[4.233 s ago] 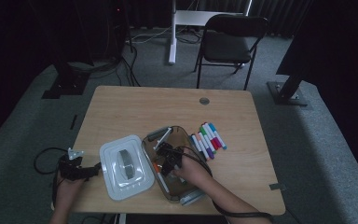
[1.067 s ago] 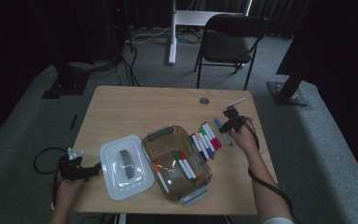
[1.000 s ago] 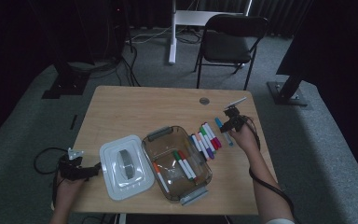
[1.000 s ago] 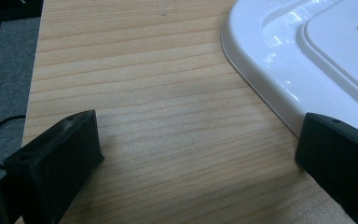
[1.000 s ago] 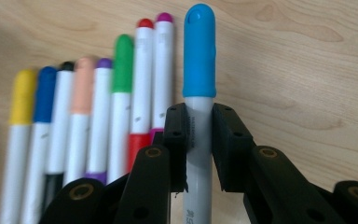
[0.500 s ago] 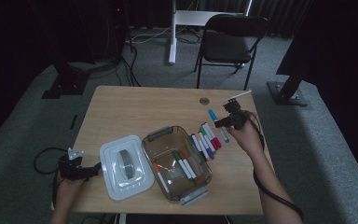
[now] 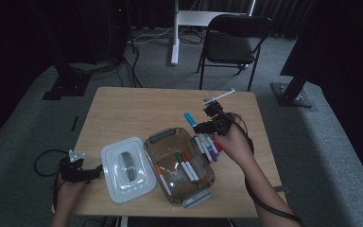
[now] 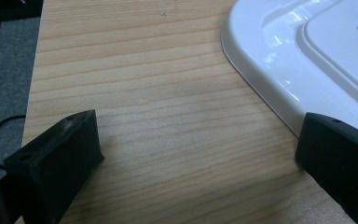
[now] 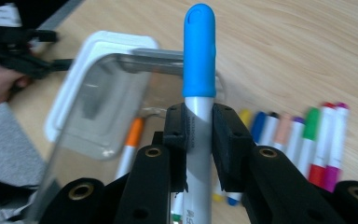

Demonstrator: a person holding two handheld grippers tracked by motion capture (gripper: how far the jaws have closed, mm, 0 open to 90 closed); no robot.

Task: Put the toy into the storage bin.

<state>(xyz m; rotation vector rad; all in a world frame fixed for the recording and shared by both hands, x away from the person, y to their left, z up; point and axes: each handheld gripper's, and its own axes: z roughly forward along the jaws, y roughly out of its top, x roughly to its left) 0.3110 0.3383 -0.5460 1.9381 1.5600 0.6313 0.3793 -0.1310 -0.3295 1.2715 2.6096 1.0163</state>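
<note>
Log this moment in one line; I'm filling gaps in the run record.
right gripper: shut on blue-capped marker | left gripper: open, beside white lid | clear box: three markers inside

High view is looking forward and down over the table (image 7: 137,106); both gripper views are sitting close above it, sharing the white lid (image 8: 307,51).
</note>
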